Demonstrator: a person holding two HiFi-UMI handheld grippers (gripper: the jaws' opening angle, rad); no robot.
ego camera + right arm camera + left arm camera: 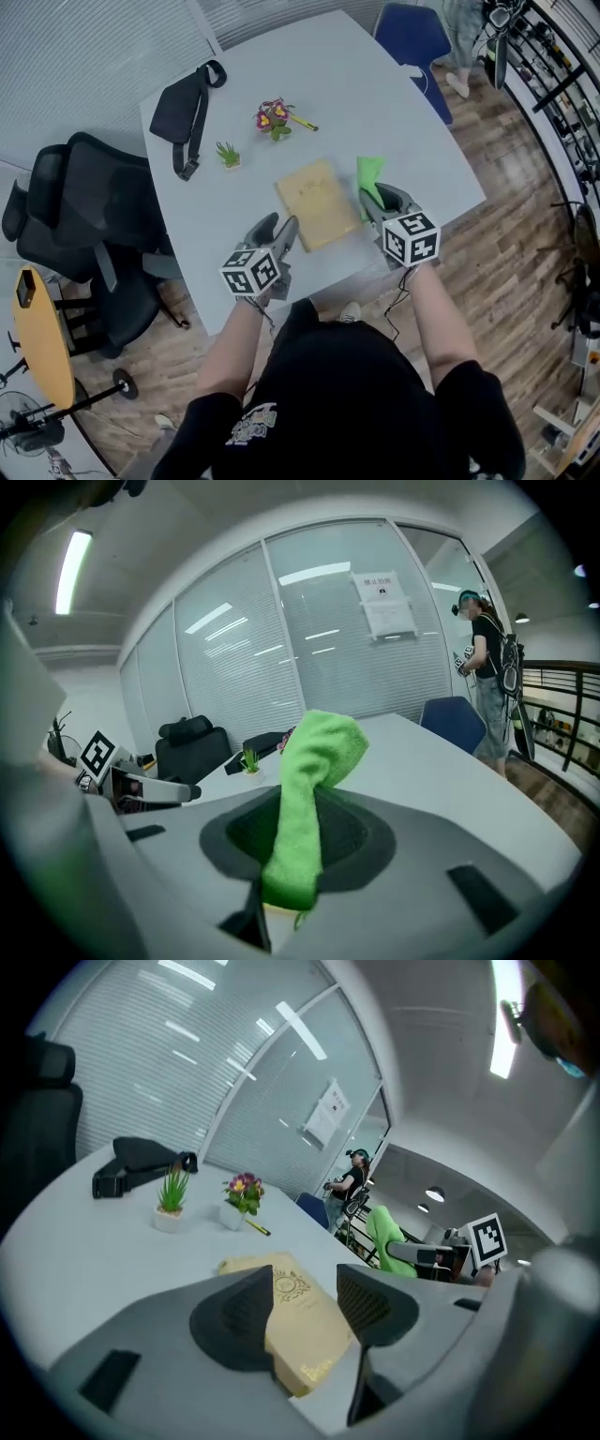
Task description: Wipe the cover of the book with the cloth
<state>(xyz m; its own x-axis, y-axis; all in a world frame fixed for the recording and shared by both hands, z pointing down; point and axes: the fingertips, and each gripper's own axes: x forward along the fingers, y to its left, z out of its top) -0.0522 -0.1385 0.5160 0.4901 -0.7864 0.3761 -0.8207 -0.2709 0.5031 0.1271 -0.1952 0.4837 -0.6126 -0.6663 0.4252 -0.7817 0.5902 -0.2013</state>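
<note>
1. Person in a black shirt (pixel 347 394) stands at the near edge of the white table (pixel 375 94), holding one gripper in each hand.
2. Left gripper (pixel 281 225) (pixel 302 1279): jaws spread, with nothing pressed between the pads. It hovers by the book's near-left edge.
3. Right gripper (pixel 375 199) (pixel 295 827): jaws pinch the green cloth (pixel 369 172) (pixel 314 752). The cloth's free end rises past the fingertips, beside the book's right edge.
4. Book (pixel 317 202) (pixel 300 1326): tan cover up, lying flat on the table between the two grippers, near the front edge.
5. Farther back on the table: small potted plant (pixel 228 155), flowers (pixel 274 116), black pouch (pixel 183 108).
6. Black office chair (pixel 84 216) stands left of the table.
</note>
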